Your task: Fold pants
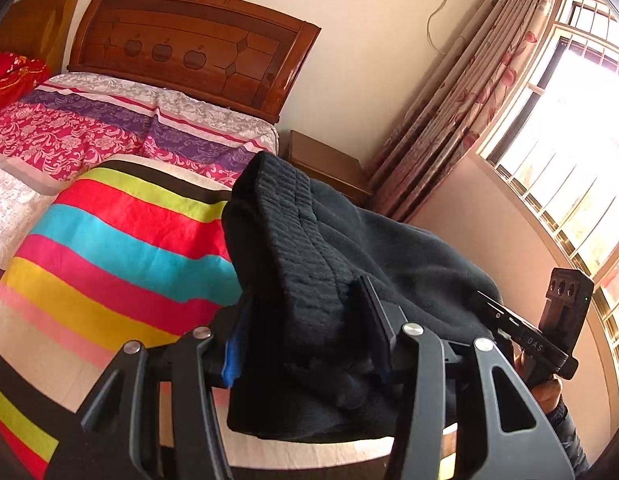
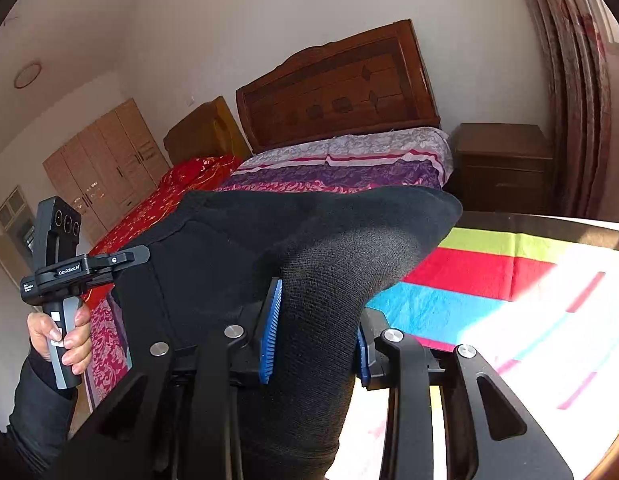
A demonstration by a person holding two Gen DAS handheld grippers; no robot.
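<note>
We keep the black knit pants [image 1: 309,248] taut and level, left tool [image 1: 305,344] and right tool [image 2: 315,340] both clenched on the fabric, above the striped blanket [image 1: 121,240].

My left gripper [image 1: 305,332] fills the bottom of the frame, its pads pressed on a thick bunch of the black pants [image 1: 309,240] (the ribbed waistband stands up at the centre). The dark cloth runs off to the lower right, where my other gripper [image 1: 525,336] shows side-on, with a bit of my right hand [image 1: 545,390] on its handle. Under the pants, at left, lies a striped blanket [image 1: 109,248] in red, turquoise, yellow and lime. Above it in the upper left is the bed [image 1: 109,128] with pink and purple floral bedding and a carved wooden headboard [image 1: 189,40]. A wooden nightstand [image 1: 325,164] sits right of it, then flowered curtains [image 1: 469,100] and a bright barred window [image 1: 569,140] at the right edge.
</note>
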